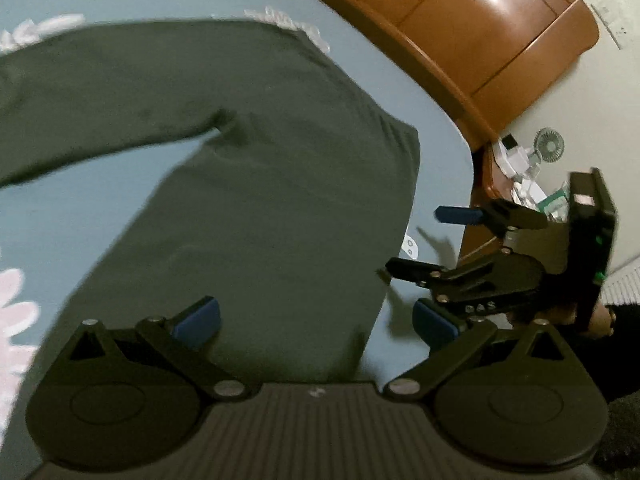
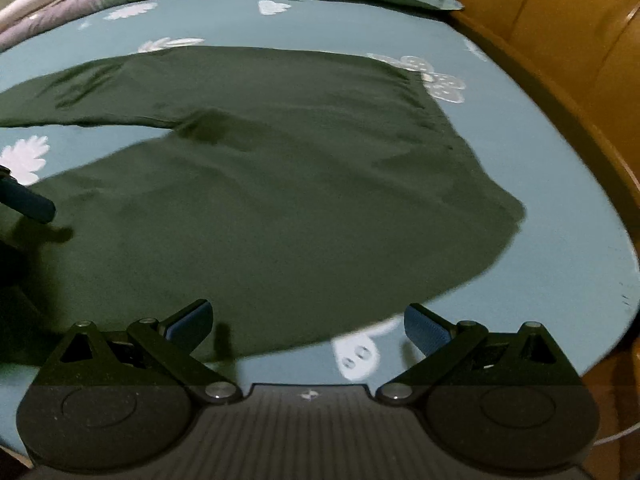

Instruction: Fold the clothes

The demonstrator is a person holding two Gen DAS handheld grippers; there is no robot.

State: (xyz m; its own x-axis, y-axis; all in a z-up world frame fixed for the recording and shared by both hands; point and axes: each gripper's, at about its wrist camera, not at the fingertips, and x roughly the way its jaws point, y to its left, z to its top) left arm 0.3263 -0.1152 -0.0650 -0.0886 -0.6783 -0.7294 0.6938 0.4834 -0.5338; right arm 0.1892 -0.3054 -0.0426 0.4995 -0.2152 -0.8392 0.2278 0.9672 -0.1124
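The left gripper (image 1: 316, 320) and right gripper (image 2: 308, 320) hover with jaws spread wide, grasping nothing. The green garment (image 2: 260, 184) lies flat mid-frame on the bed (image 2: 540, 200). It looks soft and limp, best pinched at the hem corners.

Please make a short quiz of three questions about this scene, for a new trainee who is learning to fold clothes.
1. True or false: the left gripper is shut on the dark green garment.
2. What lies under the garment? A) bare wooden floor B) blue bedsheet with white flowers C) glass table
3. Fill in: the right gripper is ____, with its fingers above the near edge of the garment.

Key
1. False. Its jaws stand wide apart and hold nothing.
2. B, the bedsheet.
3. Open.
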